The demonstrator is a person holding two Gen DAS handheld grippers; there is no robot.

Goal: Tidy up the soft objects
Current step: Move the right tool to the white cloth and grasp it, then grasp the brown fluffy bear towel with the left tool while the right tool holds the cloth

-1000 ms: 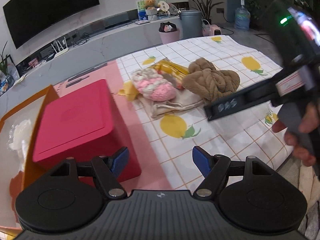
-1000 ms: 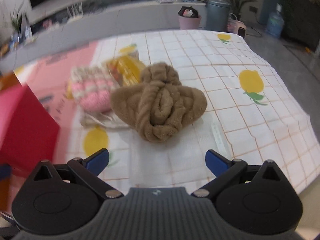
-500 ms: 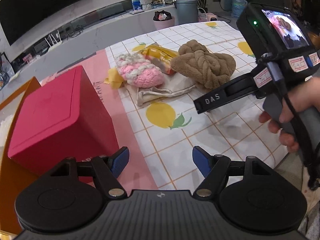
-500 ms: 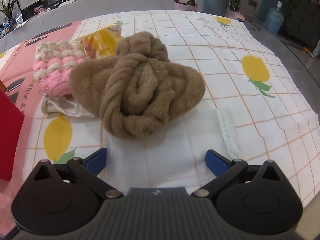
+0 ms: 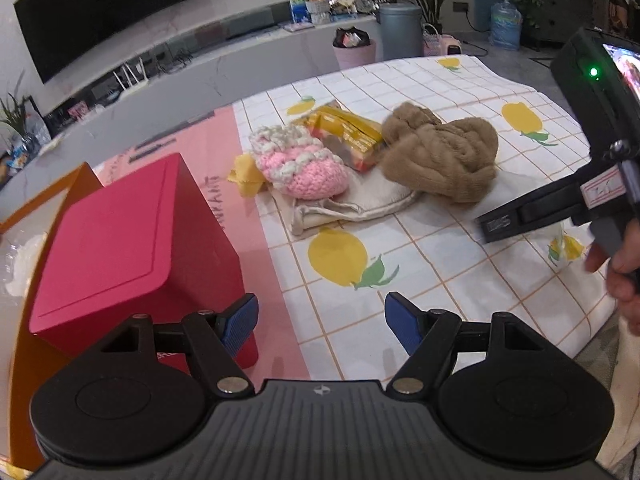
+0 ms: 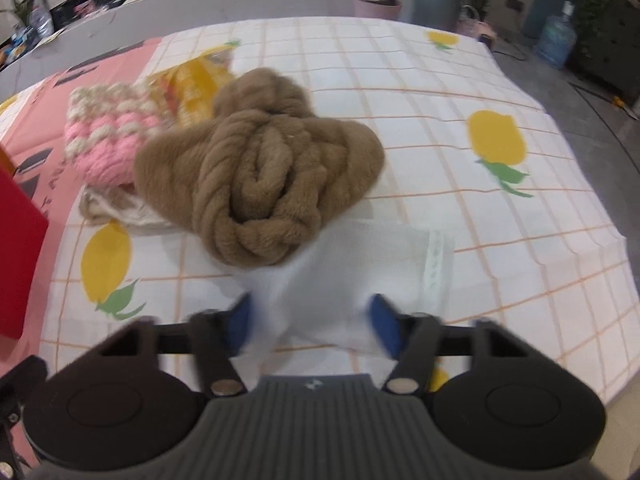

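A white cloth [image 6: 360, 264] lies flat on the lemon-print tablecloth [image 6: 480, 80], partly under a brown knotted plush [image 6: 256, 184]. My right gripper [image 6: 312, 326] is closing on the cloth's near edge, and the fabric bunches up between the blue pads. A pink and cream crochet piece [image 5: 300, 168], a yellow packet [image 5: 348, 132] and a beige pouch [image 5: 352, 204] lie left of the plush [image 5: 440, 160]. My left gripper [image 5: 322, 322] hangs open over the near table edge, empty, beside a red box [image 5: 120, 248].
An orange container [image 5: 20, 320] stands behind the red box at far left. A person's hand [image 5: 620, 276] holds the right tool at the right edge. Beyond the table are a low TV bench, a pink bin [image 5: 354, 52] and a grey bin [image 5: 400, 28].
The right gripper has sunk toward the white cloth and its jaws have come in from wide open onto the fabric, which now puckers up. The left gripper drifted slightly, still open.
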